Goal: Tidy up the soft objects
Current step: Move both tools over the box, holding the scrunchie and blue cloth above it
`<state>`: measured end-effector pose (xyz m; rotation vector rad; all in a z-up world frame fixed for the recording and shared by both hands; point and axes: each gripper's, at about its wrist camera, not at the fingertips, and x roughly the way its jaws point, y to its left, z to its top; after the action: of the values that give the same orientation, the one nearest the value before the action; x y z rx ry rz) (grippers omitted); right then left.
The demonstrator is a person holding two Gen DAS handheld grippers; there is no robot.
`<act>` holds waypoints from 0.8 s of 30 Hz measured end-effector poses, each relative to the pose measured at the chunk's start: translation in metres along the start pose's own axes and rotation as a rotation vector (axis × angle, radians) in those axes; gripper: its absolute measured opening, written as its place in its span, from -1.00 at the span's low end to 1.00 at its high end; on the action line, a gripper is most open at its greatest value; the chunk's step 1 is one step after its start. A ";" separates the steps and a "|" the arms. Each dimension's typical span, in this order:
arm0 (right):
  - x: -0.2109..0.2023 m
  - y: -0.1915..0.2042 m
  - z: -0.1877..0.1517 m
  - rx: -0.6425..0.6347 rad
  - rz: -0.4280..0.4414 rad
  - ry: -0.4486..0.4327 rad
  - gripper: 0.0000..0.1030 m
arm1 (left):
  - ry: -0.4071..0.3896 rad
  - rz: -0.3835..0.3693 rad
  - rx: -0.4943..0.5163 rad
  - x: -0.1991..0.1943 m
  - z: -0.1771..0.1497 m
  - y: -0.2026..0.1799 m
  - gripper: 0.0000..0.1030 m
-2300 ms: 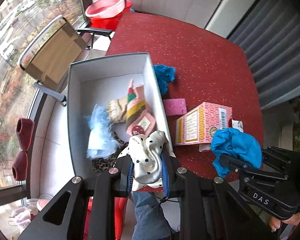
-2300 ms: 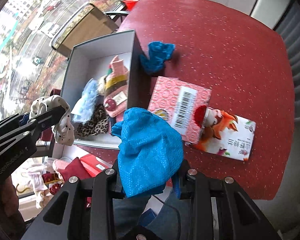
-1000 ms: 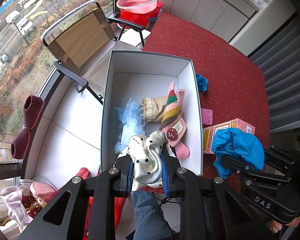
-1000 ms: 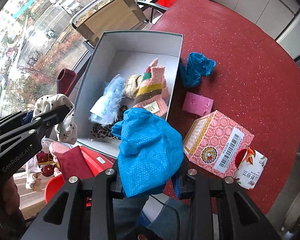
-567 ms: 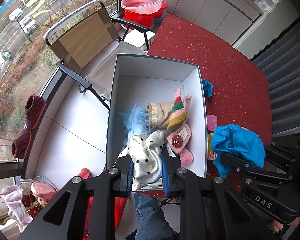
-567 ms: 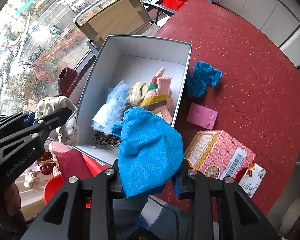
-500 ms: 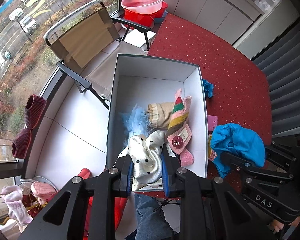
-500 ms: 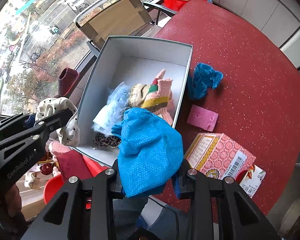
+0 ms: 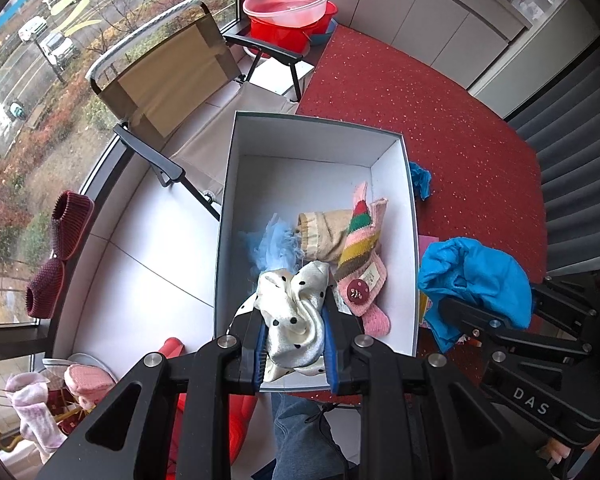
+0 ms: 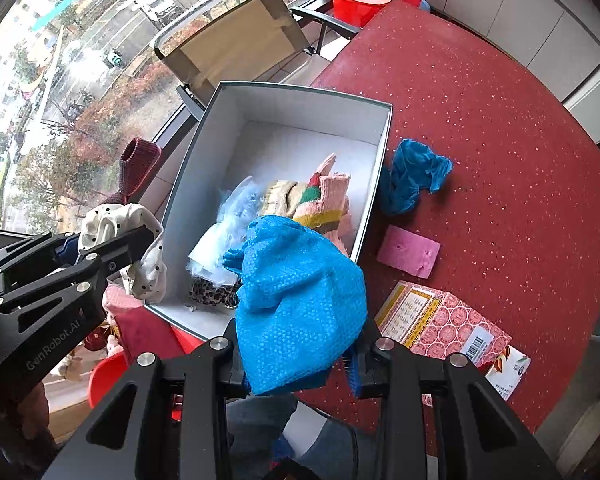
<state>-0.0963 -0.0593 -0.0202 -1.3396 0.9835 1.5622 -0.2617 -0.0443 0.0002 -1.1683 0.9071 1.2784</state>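
1. Left tool (image 9: 293, 354) pinches the polka-dot cloth (image 9: 294, 316) at lower centre, over the white box's (image 9: 413, 240) near end; lower it before spreading.
2. Right tool (image 10: 298, 364) pinches the blue cloth (image 10: 300, 300); carry it upward in frame past the near rim.

Both grippers are matte black plastic with silver screw heads. The left gripper (image 9: 294, 330) has blue finger pads and "GenRobot.AI" lettering; the right gripper (image 10: 300, 344) reads "DAS". Jeans-clad legs (image 9: 300, 432) show below.
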 end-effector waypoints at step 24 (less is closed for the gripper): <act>-0.002 -0.003 0.019 0.002 0.010 -0.003 -0.33 | 0.006 0.015 0.000 0.005 0.012 0.001 -0.52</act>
<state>-0.0995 -0.0402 -0.0157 -1.3326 0.9909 1.5695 -0.2636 -0.0314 -0.0020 -1.1676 0.9218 1.2870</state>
